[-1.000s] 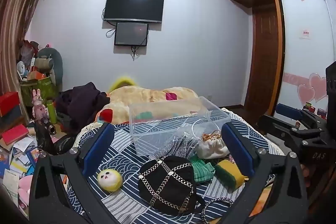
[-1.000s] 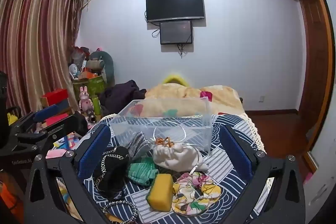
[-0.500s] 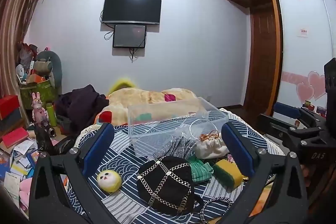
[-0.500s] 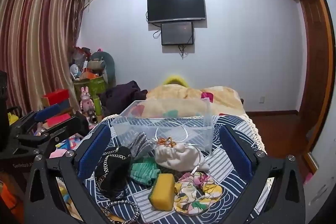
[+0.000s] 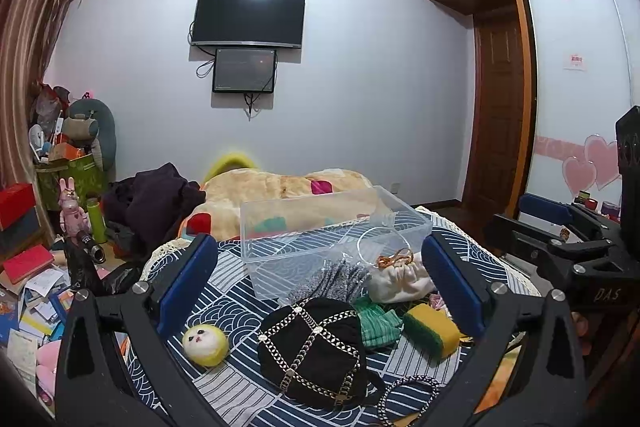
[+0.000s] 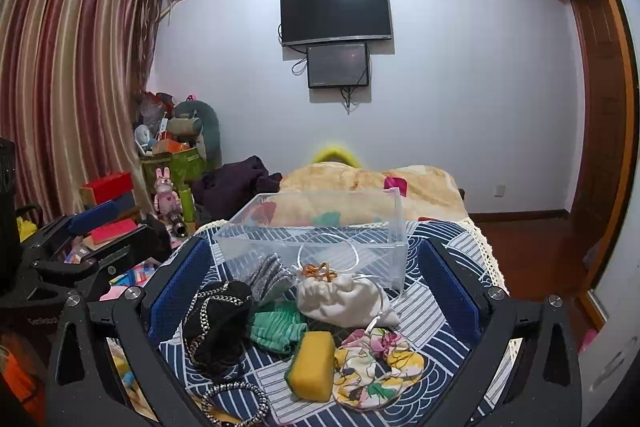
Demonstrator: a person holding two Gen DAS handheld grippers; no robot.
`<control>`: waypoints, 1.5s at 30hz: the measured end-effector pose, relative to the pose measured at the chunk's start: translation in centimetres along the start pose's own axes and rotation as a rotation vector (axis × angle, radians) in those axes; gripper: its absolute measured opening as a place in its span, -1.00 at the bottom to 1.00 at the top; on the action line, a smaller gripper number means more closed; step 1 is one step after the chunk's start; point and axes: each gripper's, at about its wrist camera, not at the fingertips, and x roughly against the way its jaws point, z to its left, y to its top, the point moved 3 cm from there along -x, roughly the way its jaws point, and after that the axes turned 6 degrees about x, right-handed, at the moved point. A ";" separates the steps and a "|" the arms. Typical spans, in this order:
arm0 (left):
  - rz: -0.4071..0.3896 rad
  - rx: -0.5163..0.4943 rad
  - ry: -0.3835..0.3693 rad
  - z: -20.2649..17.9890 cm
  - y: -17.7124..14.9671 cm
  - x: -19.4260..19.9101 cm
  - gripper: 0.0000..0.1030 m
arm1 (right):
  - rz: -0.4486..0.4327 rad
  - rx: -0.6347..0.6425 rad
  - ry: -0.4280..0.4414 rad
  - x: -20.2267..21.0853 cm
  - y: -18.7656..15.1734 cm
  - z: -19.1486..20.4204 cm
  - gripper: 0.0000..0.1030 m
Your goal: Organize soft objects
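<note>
Nearest the cameras, both tools were held level above the foot of the bed, aimed along it toward the far wall. The left gripper [image 5: 320, 291] stood wide, its blue pads framing most of the pile and gripping nothing. The right gripper [image 6: 314, 287] was just as wide and also empty; it hovered beside the left one, each visible at the edge of the other's view.

Between the fingers, the soft things lay loose on the patterned bedspread [image 6: 436, 311]. A black chain-trimmed cap [image 5: 316, 347] sat closest to the left tool, with a small yellow plush ball [image 5: 205, 345] apart on its left. A yellow sponge [image 6: 313, 365] and a floral pouch [image 6: 378, 371] lay closest to the right tool. Behind them were a green knitted cloth [image 6: 278, 329], a white drawstring bag [image 6: 344, 299] and a grey knitted piece [image 6: 266, 273] touching the box wall.

The clear plastic box [image 6: 320, 239] stood just beyond, its mouth up and apparently with nothing in it, probably set there so each item could be lifted forward and dropped in. Nothing had yet been sorted, judging by the lay of the pile.

Farther off lay a rumpled blanket [image 5: 280, 187] and dark clothing [image 5: 156, 195]
</note>
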 end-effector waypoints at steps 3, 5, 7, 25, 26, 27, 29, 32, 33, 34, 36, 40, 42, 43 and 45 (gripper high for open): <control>-0.003 -0.007 0.004 -0.2 0.0 0.0 1.00 | -0.001 0.000 0.000 0.1 0.1 0.1 1.00; -0.005 -0.008 0.003 -0.3 -0.1 0.1 1.00 | -0.002 -0.001 0.001 0.1 0.2 0.1 1.00; -0.005 -0.008 0.003 -0.2 -0.2 0.0 1.00 | -0.003 -0.003 0.002 0.2 0.3 0.2 1.00; -0.007 -0.007 0.005 -0.3 -0.1 0.0 1.00 | -0.014 -0.007 0.008 0.5 0.6 0.3 1.00; -0.008 -0.007 0.005 -0.3 -0.1 0.0 1.00 | -0.014 -0.007 0.008 0.5 0.6 0.3 1.00; -0.009 -0.008 0.005 -0.3 -0.1 0.0 1.00 | -0.015 -0.008 0.009 0.4 0.6 0.3 1.00; -0.010 -0.008 0.005 -0.4 0.0 0.0 1.00 | -0.016 -0.007 0.009 0.4 0.6 0.3 1.00; -0.010 -0.007 0.005 -0.4 0.0 0.0 1.00 | -0.017 -0.008 0.009 0.5 0.6 0.3 1.00; -0.010 -0.008 0.005 -0.4 0.0 0.0 1.00 | -0.017 -0.008 0.010 0.5 0.6 0.3 1.00; -0.011 -0.007 0.005 -0.4 0.0 0.0 1.00 | -0.018 -0.008 0.009 0.5 0.6 0.3 1.00; -0.011 -0.007 0.004 -0.4 0.0 0.0 1.00 | -0.020 -0.009 0.010 0.5 0.7 0.4 1.00; -0.010 -0.006 0.003 -0.5 0.0 0.0 1.00 | -0.021 -0.009 0.011 0.5 0.7 0.4 1.00; -0.010 -0.005 0.002 -0.6 0.0 0.0 1.00 | -0.020 -0.009 0.010 0.5 0.7 0.4 1.00; -0.010 -0.006 0.002 -0.6 0.1 0.0 1.00 | -0.021 -0.009 0.010 0.5 0.7 0.4 1.00; -0.010 -0.005 0.003 -0.5 0.0 0.1 1.00 | -0.021 -0.010 0.010 0.5 0.7 0.4 1.00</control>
